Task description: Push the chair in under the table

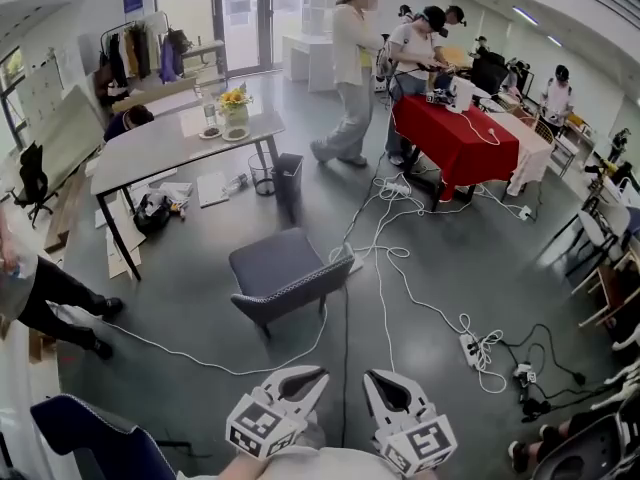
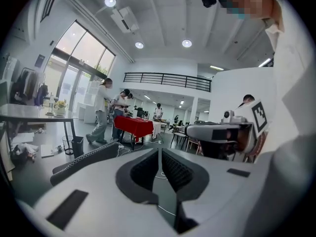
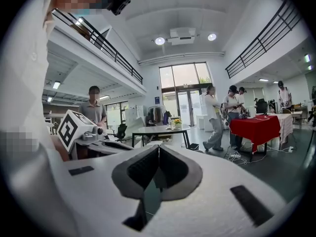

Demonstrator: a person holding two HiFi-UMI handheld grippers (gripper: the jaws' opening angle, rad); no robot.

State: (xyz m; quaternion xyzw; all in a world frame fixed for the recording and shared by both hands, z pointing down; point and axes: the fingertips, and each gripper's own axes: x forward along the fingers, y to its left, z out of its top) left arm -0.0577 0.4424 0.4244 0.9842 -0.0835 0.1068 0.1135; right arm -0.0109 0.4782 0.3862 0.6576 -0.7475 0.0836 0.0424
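Left hand-held gripper [image 1: 318,373] is clenched: in its own view the 2 ribbed pads meet along a thin seam with nothing between them [image 2: 159,151]. It grasps nothing and touches nothing. The right hand-held gripper [image 1: 372,376] is clenched and empty too, its pads pressed together at the tips [image 3: 159,147]. Both sit side by side at the bottom edge of the head view, near each other but apart, each with its marker cube toward the person. They point roughly level across the floor [image 1: 200,298] toward the chair [image 1: 285,273].

That grey upholstered chair stands on the open floor, well apart from both hand-held grippers and between them and the grey worktop [image 1: 170,143]. It is clear of the worktop, off its near right corner, with bare floor between the 2. In the left gripper view the chair shows low at the left, beyond the jaws [image 2: 84,161]. In the right gripper view the worktop stands straight past the jaw tips [image 3: 155,129].

On the worktop, near its far right corner, stands a vase of yellow flowers [image 1: 235,108]. A dark bin [image 1: 288,178] stands on the floor just beside that end. White cables [image 1: 400,268] trail across the floor to the right of the chair, toward a red-covered table [image 1: 455,138] where several people stand.
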